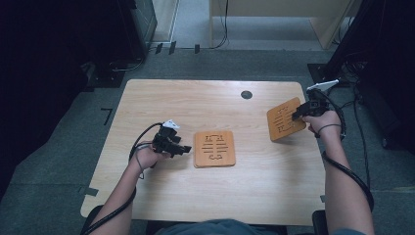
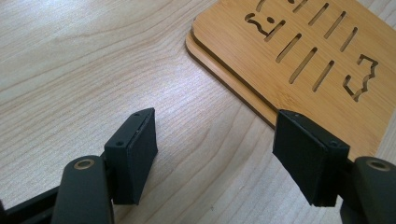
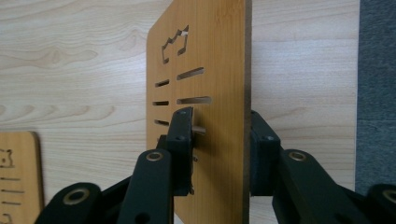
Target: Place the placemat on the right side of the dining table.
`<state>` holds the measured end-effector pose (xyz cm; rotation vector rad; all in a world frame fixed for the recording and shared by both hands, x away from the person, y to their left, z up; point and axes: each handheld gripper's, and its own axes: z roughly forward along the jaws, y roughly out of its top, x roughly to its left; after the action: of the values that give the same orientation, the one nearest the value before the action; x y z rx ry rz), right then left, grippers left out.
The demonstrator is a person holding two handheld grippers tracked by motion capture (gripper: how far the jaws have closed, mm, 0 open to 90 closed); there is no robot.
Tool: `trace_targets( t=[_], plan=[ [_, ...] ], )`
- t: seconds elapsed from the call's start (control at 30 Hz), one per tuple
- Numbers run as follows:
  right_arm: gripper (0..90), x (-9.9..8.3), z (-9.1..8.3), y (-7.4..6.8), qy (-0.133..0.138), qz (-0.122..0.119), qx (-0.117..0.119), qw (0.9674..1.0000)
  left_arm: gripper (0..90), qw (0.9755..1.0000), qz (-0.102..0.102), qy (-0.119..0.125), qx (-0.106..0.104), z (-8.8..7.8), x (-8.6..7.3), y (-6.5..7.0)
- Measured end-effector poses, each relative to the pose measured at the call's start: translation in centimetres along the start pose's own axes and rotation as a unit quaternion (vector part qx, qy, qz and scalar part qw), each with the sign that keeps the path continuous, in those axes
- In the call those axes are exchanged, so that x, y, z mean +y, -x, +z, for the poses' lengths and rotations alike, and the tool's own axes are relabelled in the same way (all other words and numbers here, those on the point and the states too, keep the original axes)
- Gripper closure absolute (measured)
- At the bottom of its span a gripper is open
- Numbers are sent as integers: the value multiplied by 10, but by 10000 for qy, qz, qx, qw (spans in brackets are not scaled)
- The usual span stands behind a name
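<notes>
Coaster stands upright between right tongs, lifted off table.

The two boards are orange-brown with cut-out lines (slots and small shapes), the surface is pale wood grain, the hand-held grippers black.

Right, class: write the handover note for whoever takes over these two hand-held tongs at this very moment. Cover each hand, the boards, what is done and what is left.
Left tongs: open, empty, low over the table just left of the stack.
Right tongs: astride the tilted board at the table's right side; whether the pads press on it cannot be told.
Boards: two slotted bamboo boards lie stacked at mid-table; the third stands tilted on edge.
Done: two boards stacked flat.
Left, probably: bring the tilted board over and lay it on the stack. Check the grip first.
</notes>
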<state>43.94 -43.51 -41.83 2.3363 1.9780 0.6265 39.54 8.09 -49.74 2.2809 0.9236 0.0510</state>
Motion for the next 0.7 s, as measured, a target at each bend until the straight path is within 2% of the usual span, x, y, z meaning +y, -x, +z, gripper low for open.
trace_targets(
  t=[0.23, 0.7],
  plan=[
    [643, -2, 7, 2, 15, -4, -34, 10000, 295, 10000, 14, -1, 5, 0, 0, 0],
    [592, -4, 20, 8, 37, 69, 122, 9999, 294, 10000, 29, 10, 3, 1, 0, 0]
  ],
)
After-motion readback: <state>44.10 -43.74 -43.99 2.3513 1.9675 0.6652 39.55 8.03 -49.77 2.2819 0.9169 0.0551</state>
